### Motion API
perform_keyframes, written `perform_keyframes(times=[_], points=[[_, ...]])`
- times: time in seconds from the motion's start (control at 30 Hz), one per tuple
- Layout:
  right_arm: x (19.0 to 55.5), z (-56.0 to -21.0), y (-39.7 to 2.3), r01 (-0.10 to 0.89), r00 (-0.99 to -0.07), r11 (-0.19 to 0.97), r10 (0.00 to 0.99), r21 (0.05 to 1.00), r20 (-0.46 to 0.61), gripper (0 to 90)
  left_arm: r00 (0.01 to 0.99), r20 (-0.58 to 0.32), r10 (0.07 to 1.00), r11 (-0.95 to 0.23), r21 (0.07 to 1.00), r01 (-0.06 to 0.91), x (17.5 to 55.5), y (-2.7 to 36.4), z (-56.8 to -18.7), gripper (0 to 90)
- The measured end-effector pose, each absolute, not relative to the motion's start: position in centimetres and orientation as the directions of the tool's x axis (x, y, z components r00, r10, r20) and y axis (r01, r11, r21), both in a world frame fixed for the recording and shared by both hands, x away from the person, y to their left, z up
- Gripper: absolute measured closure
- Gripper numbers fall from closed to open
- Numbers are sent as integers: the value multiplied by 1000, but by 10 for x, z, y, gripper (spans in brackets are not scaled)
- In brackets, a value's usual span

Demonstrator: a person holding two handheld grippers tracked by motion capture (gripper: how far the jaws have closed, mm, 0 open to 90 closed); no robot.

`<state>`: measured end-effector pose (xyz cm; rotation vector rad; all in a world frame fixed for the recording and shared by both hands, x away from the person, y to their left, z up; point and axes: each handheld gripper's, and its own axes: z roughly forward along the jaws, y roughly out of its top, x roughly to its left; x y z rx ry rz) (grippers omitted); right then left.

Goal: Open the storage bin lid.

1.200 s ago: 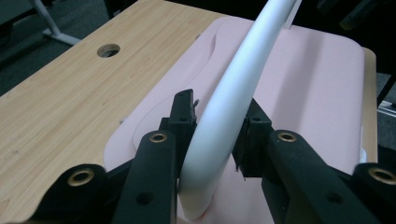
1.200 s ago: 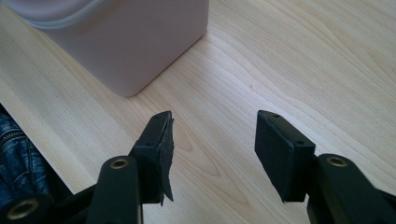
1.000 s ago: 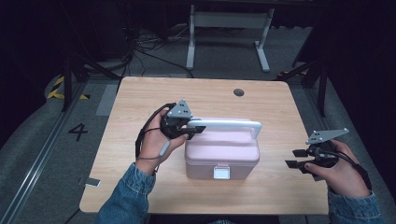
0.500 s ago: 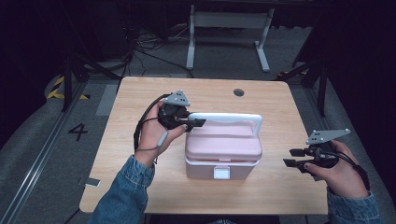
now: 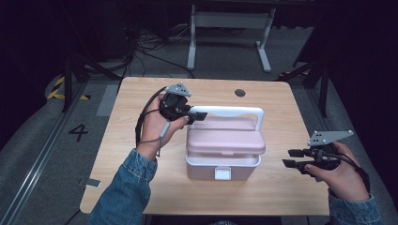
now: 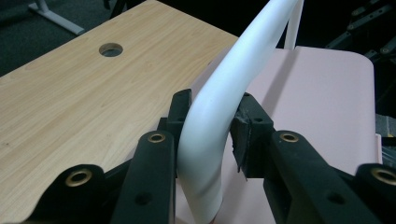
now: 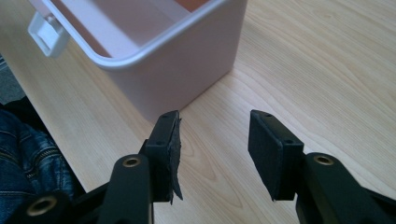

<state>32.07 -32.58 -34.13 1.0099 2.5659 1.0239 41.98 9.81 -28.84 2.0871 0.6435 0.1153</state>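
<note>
Dark floor with loose cables and a white metal frame lies beyond the pale wooden surface (image 5: 141, 187) you are working at, and everything below is placed against the pink storage box (image 5: 223, 161) that stands near the middle of that surface. Its pink lid (image 5: 225, 140) is raised off the base, tilted so a gap shows along the front above the white latch (image 5: 222, 173). Your left hand-held gripper (image 5: 198, 116) is at the box's upper left corner, clamped on the bend of the lid's white handle (image 5: 234, 111); in the left gripper view the handle (image 6: 219, 107) runs up between the two black jaws with both pads pressed against it. Your right hand-held gripper (image 5: 294, 158) is off to the right of the box, apart from it and near the surface's right edge, pointing toward the box's side. Its jaws have just been closing but are parted with only bare wood between them, and the right gripper view shows the box's open corner (image 7: 187, 70) just ahead of them. A round cable hole (image 5: 240, 93) sits behind the box.
</note>
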Motion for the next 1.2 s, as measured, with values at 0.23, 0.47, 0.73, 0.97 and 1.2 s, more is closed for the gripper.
perform_keyframes(times=[0.23,0.47,0.73,0.97,1.2], points=[[320,-337,-314,470,-774,500,629,727,68,625,849,-189,494,-421,802,423,427,99,-287,713],[328,-340,-304,417,-799,452,595,788,82,752,839,-194,509,-414,799,436,434,99,-285,714],[332,-339,-295,378,-813,408,576,831,87,840,829,-215,516,-401,795,456,444,99,-282,714],[335,-338,-283,339,-829,391,555,856,75,880,819,-212,533,-396,793,463,450,97,-280,714],[338,-335,-278,320,-830,361,553,876,76,899,811,-216,544,-392,789,474,458,97,-280,715]])
